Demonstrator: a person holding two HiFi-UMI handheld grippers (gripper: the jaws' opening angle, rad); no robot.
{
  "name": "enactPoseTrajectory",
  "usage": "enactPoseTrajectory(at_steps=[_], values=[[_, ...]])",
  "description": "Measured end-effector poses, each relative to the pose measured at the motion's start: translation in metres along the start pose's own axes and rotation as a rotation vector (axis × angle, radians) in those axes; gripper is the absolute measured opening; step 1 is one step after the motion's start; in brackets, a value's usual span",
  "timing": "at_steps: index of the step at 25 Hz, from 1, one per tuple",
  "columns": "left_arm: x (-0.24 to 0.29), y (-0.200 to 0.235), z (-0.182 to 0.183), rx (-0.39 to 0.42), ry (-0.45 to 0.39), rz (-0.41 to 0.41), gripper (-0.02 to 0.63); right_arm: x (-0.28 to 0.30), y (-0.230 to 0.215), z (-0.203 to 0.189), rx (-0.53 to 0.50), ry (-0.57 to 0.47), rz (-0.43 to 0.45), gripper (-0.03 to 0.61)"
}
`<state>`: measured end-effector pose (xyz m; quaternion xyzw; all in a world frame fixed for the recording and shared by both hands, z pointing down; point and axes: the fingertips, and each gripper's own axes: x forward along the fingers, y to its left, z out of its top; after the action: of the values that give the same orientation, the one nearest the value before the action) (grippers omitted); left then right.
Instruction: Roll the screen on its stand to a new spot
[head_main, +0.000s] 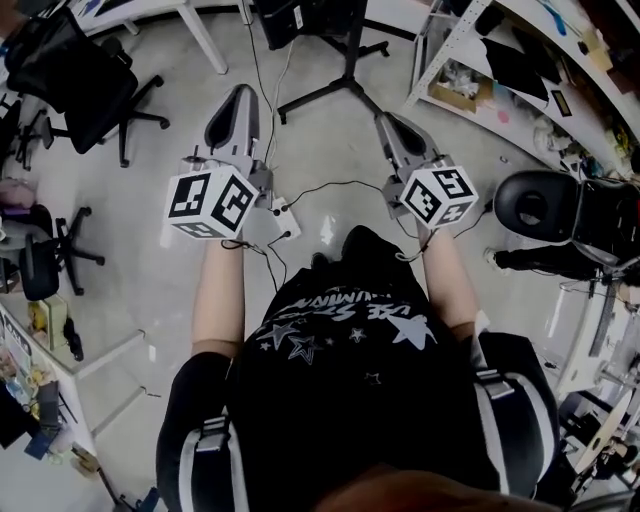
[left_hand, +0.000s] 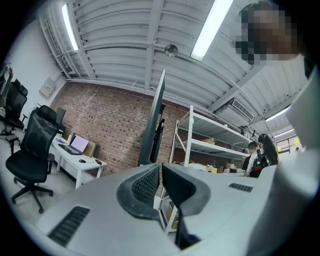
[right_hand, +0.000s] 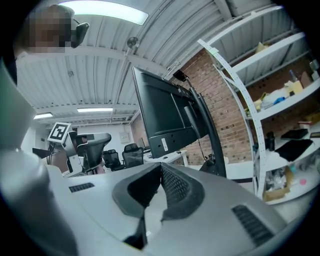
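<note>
The screen (right_hand: 165, 116) is a large black panel on a black wheeled stand, seen from behind just beyond my right gripper (right_hand: 161, 168). In the left gripper view the screen (left_hand: 157, 120) shows edge-on, straight past my left gripper (left_hand: 160, 168). From the head view only the stand's splayed base legs (head_main: 340, 88) show on the floor, ahead of and between the two grippers. The left gripper (head_main: 240, 97) and the right gripper (head_main: 386, 121) are held out level, apart from the stand. Both have their jaws together with nothing between them.
A black office chair (head_main: 78, 68) stands at the far left and another black seat (head_main: 545, 205) at the right. White shelving (head_main: 500, 85) lines the right side. A power strip with cables (head_main: 281, 214) lies on the floor between my arms. A white desk (left_hand: 75, 155) stands against the brick wall.
</note>
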<state>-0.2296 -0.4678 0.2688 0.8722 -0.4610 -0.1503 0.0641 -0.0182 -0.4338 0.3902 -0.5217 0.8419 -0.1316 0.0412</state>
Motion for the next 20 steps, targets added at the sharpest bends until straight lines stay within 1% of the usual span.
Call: enactPoseTrajectory(at_steps=[5, 10, 13, 16, 20], values=[[0.035, 0.003, -0.003, 0.005, 0.019, -0.013, 0.012, 0.024, -0.029, 0.014, 0.003, -0.019, -0.005, 0.006], [0.074, 0.014, 0.0, 0.024, 0.029, 0.002, 0.014, 0.06, -0.061, 0.032, -0.002, -0.029, 0.016, 0.006], [0.102, 0.022, 0.007, 0.056, 0.034, -0.002, 0.019, 0.086, -0.084, 0.043, 0.001, -0.044, 0.017, 0.006], [0.128, 0.032, 0.012, 0.075, 0.025, -0.002, 0.107, 0.11, -0.103, 0.052, 0.003, -0.048, 0.026, 0.006], [0.153, 0.043, 0.014, 0.106, 0.008, 0.015, 0.203, 0.135, -0.123, 0.06, 0.003, -0.045, 0.036, 0.007]])
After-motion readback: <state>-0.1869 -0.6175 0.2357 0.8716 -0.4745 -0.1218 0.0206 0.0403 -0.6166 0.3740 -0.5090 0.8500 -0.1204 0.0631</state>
